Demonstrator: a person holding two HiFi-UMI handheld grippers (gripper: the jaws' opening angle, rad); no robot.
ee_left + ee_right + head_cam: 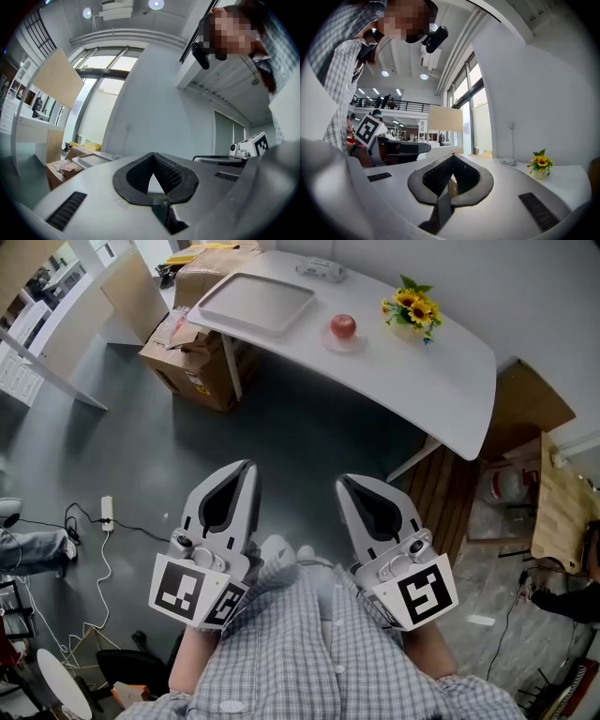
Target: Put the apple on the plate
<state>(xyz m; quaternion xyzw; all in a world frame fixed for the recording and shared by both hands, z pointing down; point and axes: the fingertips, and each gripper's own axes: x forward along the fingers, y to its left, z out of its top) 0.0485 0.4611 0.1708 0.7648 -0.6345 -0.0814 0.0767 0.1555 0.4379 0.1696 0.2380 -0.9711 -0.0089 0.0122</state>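
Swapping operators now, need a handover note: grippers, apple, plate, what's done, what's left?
Left gripper: shut, empty, held low near the person's body, well short of the table.
Right gripper: also shut, empty and low.
Apple: on the table between the tray and the flowers, sitting on what looks like a small pale plate.
Done: apple appears to be on the plate; nothing is touching it.
Left: confirm up close that it is the plate.
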